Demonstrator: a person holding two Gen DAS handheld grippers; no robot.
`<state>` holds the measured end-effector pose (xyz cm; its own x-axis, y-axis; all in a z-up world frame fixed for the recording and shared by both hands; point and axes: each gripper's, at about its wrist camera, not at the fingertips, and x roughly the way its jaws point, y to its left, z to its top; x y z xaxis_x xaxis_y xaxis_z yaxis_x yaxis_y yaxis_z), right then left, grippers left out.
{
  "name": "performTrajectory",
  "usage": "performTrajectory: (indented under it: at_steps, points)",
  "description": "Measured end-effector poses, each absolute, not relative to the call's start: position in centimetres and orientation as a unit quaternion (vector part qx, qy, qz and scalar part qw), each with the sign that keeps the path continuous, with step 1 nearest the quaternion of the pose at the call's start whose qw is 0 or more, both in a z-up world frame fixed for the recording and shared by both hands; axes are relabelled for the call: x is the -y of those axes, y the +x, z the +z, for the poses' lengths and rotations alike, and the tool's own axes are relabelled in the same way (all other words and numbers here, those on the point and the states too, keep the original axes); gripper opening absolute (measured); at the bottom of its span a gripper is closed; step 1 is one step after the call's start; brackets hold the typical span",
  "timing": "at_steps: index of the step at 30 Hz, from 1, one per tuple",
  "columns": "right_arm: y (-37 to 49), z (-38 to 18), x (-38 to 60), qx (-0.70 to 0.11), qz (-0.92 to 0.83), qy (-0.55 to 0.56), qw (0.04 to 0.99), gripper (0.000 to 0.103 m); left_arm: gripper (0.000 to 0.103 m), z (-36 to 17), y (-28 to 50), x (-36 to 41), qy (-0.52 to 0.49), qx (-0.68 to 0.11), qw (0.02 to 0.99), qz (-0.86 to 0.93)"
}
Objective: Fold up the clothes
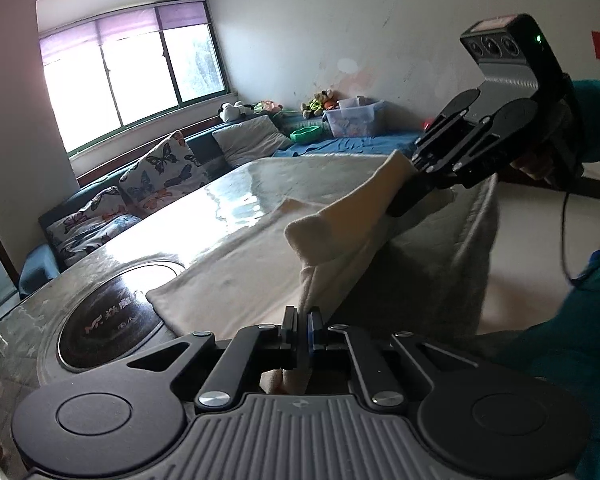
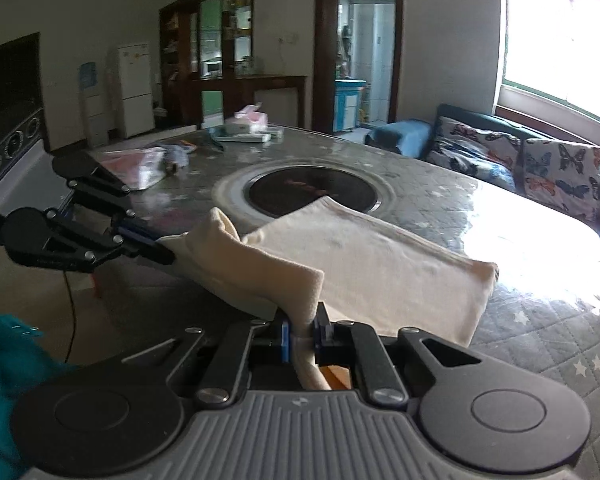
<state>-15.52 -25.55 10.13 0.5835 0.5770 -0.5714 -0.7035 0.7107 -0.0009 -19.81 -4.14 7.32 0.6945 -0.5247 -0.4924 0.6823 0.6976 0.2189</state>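
Note:
A cream garment [image 1: 244, 264] lies partly on the table, with its near edge lifted between both grippers. My left gripper [image 1: 303, 314] is shut on one corner of that edge. My right gripper [image 2: 303, 326] is shut on the other corner of the garment [image 2: 380, 264]. The right gripper shows in the left wrist view [image 1: 408, 196] at the upper right, holding the cloth up. The left gripper shows in the right wrist view [image 2: 164, 250] at the left. The cloth hangs down over the table's near edge below the lifted fold.
The table [image 2: 540, 320] has a quilted clear cover and a round black cooktop [image 2: 312, 192] in its middle, partly under the garment. Bags, tissues and boxes [image 2: 244, 128] lie at its far end. A sofa with butterfly cushions [image 1: 160, 172] runs along the window side.

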Motion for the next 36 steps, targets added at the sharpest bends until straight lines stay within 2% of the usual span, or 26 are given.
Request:
performTrajectory:
  at_steps: [5, 11, 17, 21, 28, 32, 36]
  points:
    - [-17.8, 11.7, 25.4, -0.277, 0.377, -0.124, 0.875, 0.009, 0.005, 8.4, -20.6, 3.8, 0.194, -0.199, 0.9, -0.337]
    - [-15.3, 12.4, 25.6, -0.281, 0.363, -0.11, 0.881, 0.009, 0.005, 9.0, -16.7, 4.2, 0.189, -0.184, 0.911, -0.316]
    - [-9.2, 13.2, 25.2, -0.292, 0.351, -0.108, 0.883, 0.009, 0.005, 9.1, -10.4, 4.6, 0.187, -0.181, 0.917, -0.302]
    - [-3.8, 12.5, 24.3, -0.305, 0.345, -0.121, 0.879, 0.009, 0.005, 7.9, -4.8, 4.8, 0.179, -0.212, 0.918, -0.283]
    - [4.5, 7.6, 22.9, -0.36, 0.323, -0.102, 0.87, 0.01, 0.005, 3.6, 1.7, 5.9, 0.166, -0.28, 0.917, -0.229]
    - [6.0, 4.5, 23.1, -0.374, 0.287, -0.073, 0.879, 0.018, 0.012, 2.5, 2.6, 5.8, 0.164, -0.292, 0.918, -0.212]
    - [5.7, 3.7, 24.6, -0.365, 0.26, -0.029, 0.893, 0.029, 0.019, 2.3, 2.7, 5.6, 0.161, -0.297, 0.921, -0.195]
